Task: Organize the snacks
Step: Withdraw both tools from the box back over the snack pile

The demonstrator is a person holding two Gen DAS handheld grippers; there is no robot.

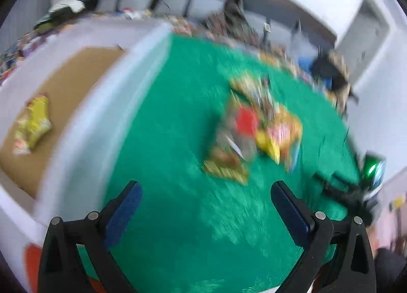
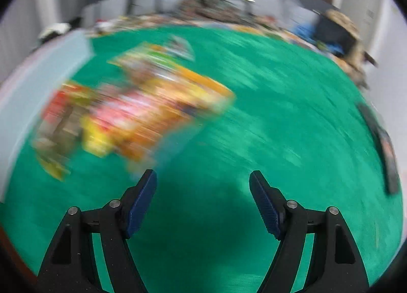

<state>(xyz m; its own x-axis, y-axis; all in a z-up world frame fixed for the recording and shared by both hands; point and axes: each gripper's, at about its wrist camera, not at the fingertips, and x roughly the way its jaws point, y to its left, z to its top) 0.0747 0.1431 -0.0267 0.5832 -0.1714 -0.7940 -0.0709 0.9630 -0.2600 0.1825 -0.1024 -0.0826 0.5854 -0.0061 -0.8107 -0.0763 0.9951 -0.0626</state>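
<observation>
A heap of snack packets (image 1: 254, 130), red, yellow and orange, lies on the green cloth (image 1: 178, 166); both views are blurred. My left gripper (image 1: 206, 191) is open above bare cloth, short of the heap, with nothing between its blue pads. One yellow snack packet (image 1: 33, 125) lies on the brown floor of a white box (image 1: 84, 125) at the left. In the right wrist view the same heap (image 2: 132, 112) lies ahead and to the left. My right gripper (image 2: 203, 181) is open over the green cloth (image 2: 279, 127), empty. The other gripper (image 1: 351, 191) shows at the left view's right edge.
The white box's wall (image 2: 38, 82) stands left of the heap. A flat dark object (image 2: 384, 148) lies at the cloth's right edge. Cluttered items (image 1: 229, 26) line the far side of the table, with a dark bag (image 2: 335, 31) at the back right.
</observation>
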